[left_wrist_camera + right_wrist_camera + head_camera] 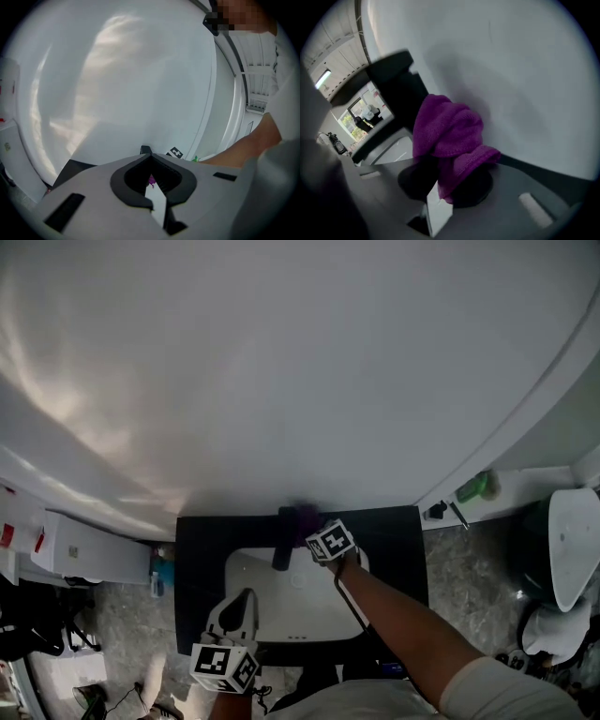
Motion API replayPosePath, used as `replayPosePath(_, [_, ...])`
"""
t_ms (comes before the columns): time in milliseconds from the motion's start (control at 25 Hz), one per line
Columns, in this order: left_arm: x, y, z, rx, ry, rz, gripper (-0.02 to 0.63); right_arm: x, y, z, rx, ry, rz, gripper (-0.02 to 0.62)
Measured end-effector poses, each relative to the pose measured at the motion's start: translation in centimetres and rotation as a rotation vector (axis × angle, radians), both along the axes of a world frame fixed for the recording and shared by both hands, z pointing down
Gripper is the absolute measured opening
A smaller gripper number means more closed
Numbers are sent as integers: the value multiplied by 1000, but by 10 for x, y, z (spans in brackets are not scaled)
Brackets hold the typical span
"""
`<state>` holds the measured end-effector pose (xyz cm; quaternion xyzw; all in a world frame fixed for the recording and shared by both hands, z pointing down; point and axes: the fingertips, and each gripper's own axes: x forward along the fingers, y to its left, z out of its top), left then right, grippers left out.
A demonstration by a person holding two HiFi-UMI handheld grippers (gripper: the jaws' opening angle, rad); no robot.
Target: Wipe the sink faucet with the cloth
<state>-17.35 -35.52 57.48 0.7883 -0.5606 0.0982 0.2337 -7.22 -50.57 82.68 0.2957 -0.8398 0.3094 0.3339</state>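
So the right gripper [440,180] is clamped shut on the purple cloth [447,126]. In the right gripper view the fabric is seen bunched up and spilling over both jaws, pushed right up against the black faucet [405,93], which takes up the upper left of that frame. From the head view the same thing is seen just below the middle of the picture: the cloth [302,518] is draped at the top of the faucet [281,545], with the right gripper [314,532] just beside it, and a bare forearm is seen coming in from the lower right corner.

The left gripper [242,601] is parked lower down in the head view, over the near edge of the white sink [246,568], well apart from the faucet. In the left gripper view its jaws [151,161] are pressed together at the tips and nothing is gripped between them; only a sliver of sink and a speck of purple can be made out through the gap behind the tips.

The sink is set into a black countertop [202,559], and most of the head view above it is filled by a plain white wall [281,362]. A small green bottle [476,487] is spotted at the right of the frame.
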Motion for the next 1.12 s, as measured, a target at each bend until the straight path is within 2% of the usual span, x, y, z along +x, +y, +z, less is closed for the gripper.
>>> replayPosePath(40, [-1,0,0,0,2,-4,7,0,4,8,-13,25,-34,66])
replayPosePath(120, [-3,1,-1,4,9,-7,6,1,8,-2,32,40,-70,67])
replayPosePath(160, [-3,0,-2,7,14,-6,7,3,11,-22,77,16,-67,67])
replayPosePath(280, [0,-3,-5,19,26,-1,7,10,22,-114,233,-139,-20,67])
replayPosePath(360, [1,-7,-5,21,31,-4,6,9,22,-149,314,-177,-18,67])
replayPosePath(440, [2,-7,-3,15,28,1,6,-1,15,-135,305,-155,-32,67])
replayPosePath(560, [1,-4,-2,11,7,5,6,-9,5,-72,215,-101,-16,67])
replayPosePath(680, [-3,0,0,8,-11,1,6,1,-5,-11,125,-16,9,66])
replayPosePath(800, [-15,4,-4,29,15,-50,6,2,-9,17,92,39,-28,67])
replayPosePath(960, [-12,12,-12,50,15,-58,6,6,2,-17,154,11,-75,69])
replayPosePath(1120, [6,15,-34,85,43,-27,6,26,43,-117,248,-124,-57,71])
